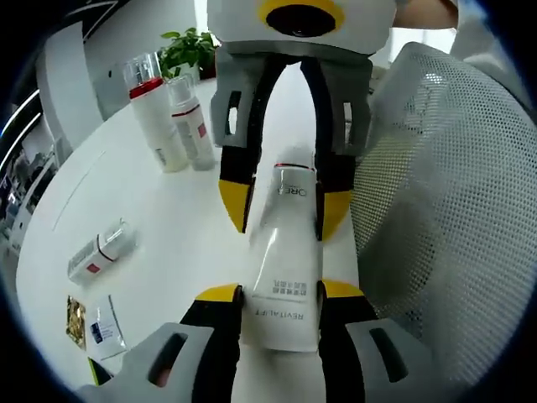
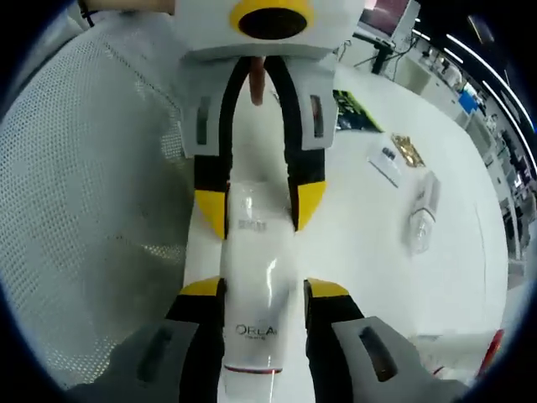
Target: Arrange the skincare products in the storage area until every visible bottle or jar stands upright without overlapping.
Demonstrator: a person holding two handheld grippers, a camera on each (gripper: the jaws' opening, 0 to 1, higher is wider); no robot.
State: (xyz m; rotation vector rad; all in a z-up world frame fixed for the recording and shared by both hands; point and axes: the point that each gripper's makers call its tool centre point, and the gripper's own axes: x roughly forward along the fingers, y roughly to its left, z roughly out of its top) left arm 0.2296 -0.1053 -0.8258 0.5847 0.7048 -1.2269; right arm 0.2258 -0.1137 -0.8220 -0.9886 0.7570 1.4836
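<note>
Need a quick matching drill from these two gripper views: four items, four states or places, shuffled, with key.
Items:
1. white tube
2. two white bottles
3. small bottle with a red band
4. white mesh basket

States or places:
A. lying on its side on the table
B. standing upright near the green plant
C. held at both ends by the left gripper and right gripper
D. beside the held tube, at the table's edge

Pairs: 1-C, 2-B, 3-A, 4-D

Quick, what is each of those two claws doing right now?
Left gripper: shut on the white plastic tube.
Right gripper: shut on the same tube's other end.
</note>
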